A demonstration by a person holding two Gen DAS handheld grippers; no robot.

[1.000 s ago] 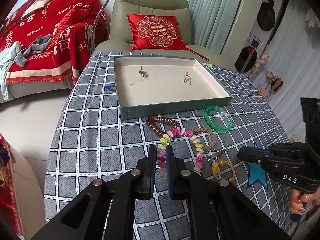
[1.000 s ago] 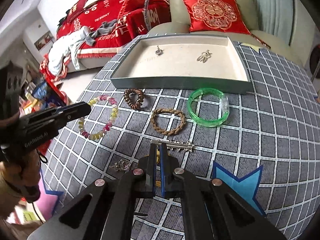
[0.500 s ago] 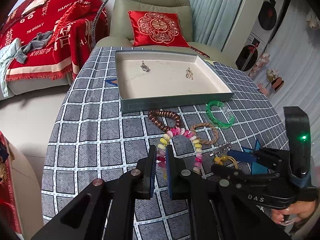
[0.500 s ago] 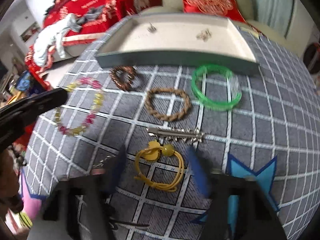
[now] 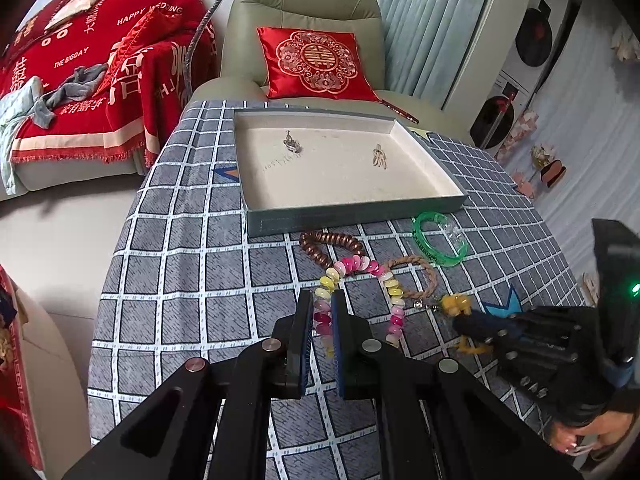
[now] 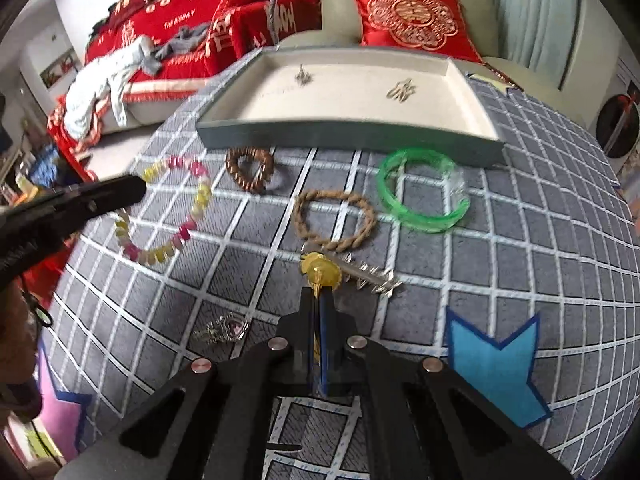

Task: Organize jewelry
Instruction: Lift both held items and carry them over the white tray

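Note:
A pink and yellow bead bracelet (image 5: 360,266) lies on the checked tablecloth. My left gripper (image 5: 322,304) is shut on its near beads. That gripper's tip (image 6: 132,192) shows in the right wrist view beside the bracelet (image 6: 200,196). My right gripper (image 6: 320,294) is shut on the cord of a yellow hair tie (image 6: 320,272), whose ornament sticks out past the tips. The left wrist view shows it (image 5: 472,326) at the right, with the hair tie (image 5: 456,303) at its tip. The grey tray (image 5: 352,216) behind holds two small silver pieces (image 5: 292,142).
Between tray (image 6: 348,136) and grippers lie a brown bead bracelet (image 6: 240,176), a braided rope bracelet (image 6: 298,212), a green bangle (image 6: 386,192), a silver clip (image 6: 372,276) and a silver pendant (image 6: 226,328). A blue star patch (image 6: 492,376) marks the cloth. An armchair (image 5: 304,4) stands behind the table.
My right gripper opened over the yellow hair tie, came down and shut on it. The left gripper has stayed still on the bead bracelet.

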